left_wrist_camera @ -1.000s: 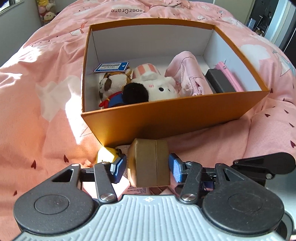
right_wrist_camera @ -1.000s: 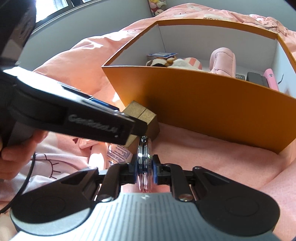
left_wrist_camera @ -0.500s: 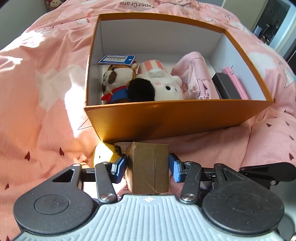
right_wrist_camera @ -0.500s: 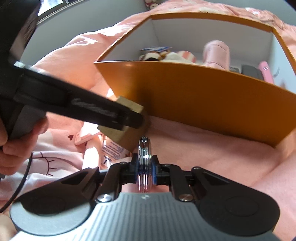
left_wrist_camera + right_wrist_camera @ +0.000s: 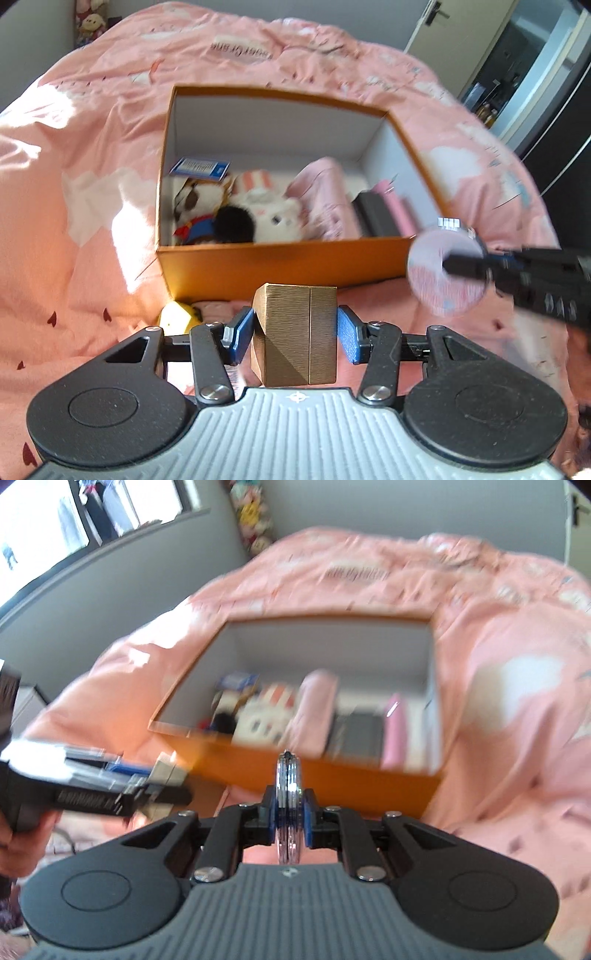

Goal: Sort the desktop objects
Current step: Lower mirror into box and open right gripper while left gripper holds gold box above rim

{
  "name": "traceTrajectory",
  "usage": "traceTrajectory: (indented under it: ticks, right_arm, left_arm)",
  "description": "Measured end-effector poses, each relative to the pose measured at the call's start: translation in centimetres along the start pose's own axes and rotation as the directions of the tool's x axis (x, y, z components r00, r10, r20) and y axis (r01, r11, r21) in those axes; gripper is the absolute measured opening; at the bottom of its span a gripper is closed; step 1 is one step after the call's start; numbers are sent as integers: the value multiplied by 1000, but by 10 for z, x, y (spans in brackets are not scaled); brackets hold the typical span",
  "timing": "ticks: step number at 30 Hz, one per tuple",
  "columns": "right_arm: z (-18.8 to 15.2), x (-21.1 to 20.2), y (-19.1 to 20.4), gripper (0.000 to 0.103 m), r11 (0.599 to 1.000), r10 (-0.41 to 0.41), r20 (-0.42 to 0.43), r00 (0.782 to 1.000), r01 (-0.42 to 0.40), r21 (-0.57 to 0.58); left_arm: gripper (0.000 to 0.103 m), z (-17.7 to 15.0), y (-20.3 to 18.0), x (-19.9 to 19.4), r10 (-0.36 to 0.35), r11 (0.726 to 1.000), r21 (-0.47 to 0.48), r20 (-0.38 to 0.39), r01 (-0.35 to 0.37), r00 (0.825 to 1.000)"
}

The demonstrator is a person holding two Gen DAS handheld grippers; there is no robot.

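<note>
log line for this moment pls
left gripper: shut on gold box | right gripper: shut on round compact | orange box: ahead

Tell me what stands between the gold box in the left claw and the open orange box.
Only the orange box's near wall lies ahead of the gold box gripped in the left claw; it must clear that rim. Inside, plush toys fill the near-left floor. The right claw, holding a round clear disc, hovers off to the right.

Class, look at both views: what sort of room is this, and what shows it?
Most likely a bedroom: a pink printed duvet covers a bed, plush toys pile in the corner, and a door stands beyond the orange box.
</note>
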State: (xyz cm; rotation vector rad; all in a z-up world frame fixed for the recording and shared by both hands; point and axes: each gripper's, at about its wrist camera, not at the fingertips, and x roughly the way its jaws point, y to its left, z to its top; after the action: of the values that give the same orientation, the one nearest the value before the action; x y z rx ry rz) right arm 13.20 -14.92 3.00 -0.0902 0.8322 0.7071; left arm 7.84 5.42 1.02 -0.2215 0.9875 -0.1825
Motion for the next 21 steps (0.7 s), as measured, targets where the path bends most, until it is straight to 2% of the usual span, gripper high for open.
traceTrajectory:
  ticks: [4,7,12,16,21]
  right_arm:
    - [23,-10,-12,14,995,-97,71,993,98,-6]
    - [34,-5,-28,14,987,-162,88,983,162,9]
    - [46,27,-45,14,962,-274,43,961,274,5]
    - [46,52,-48,14,957,-291,-8,957,291,-19]
    - [39,72,-41,14,937,-342,-68,937,335,-98]
  left_arm:
    - [56,8,-6,-15,-51,999,-1,46,51,998]
    - [56,15,-7,-21,-54,998,-7,76,55,996]
    - [56,21,-4,-20,-63,998,-24,94,66,994]
    - [56,22,-3,-18,-66,997,-33,92,69,994]
    - [56,23,-1,-18,-72,996,-38,98,76,993]
